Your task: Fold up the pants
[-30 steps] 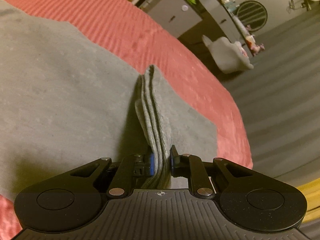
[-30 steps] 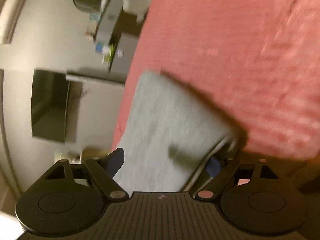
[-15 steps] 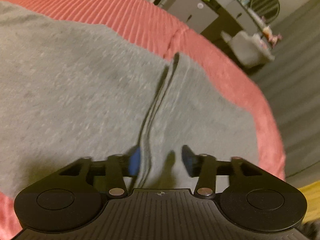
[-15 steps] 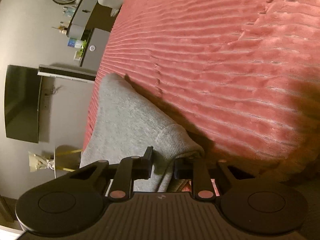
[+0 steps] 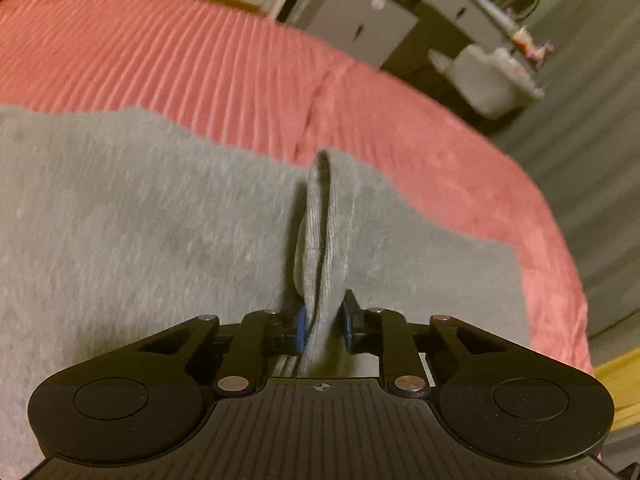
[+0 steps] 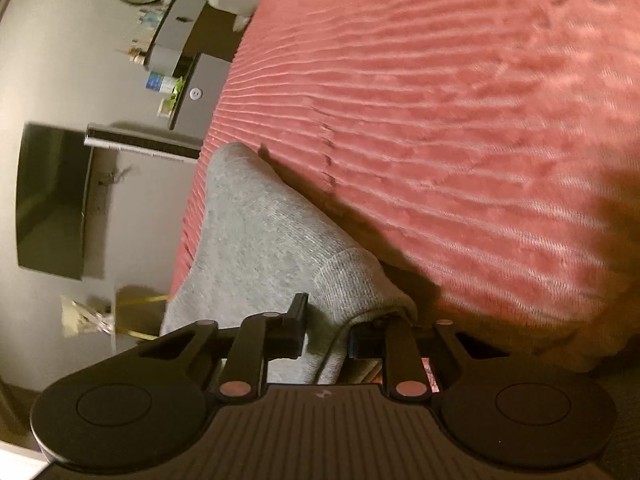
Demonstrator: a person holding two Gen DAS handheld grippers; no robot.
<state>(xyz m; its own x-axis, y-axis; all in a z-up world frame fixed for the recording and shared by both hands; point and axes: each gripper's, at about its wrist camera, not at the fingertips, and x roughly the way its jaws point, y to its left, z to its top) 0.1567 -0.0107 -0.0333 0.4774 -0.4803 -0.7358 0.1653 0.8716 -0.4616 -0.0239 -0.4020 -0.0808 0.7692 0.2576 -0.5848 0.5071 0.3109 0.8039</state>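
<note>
Grey pants (image 5: 160,220) lie spread over a red ribbed bedspread (image 5: 200,60). In the left wrist view a ribbed cuff (image 5: 320,220) stands up in a fold. My left gripper (image 5: 323,320) is closing on it, and its blue pads press the cloth from both sides. In the right wrist view another part of the grey pants (image 6: 256,232) rises off the bedspread (image 6: 440,120). Its ribbed hem (image 6: 352,284) sits between the jaws of my right gripper (image 6: 326,332), which are closing and pinch the cloth.
The bed's rounded edge drops to a grey floor (image 5: 592,160) on the right. Beyond stand a grey cabinet (image 5: 360,28), a shelf with small items and a pale chair (image 5: 484,80). A dark screen (image 6: 52,200) hangs on the wall.
My left gripper let go of the cuff, shifted across the pants and closed on it again. My right gripper went from wide open to pinching the hem.
</note>
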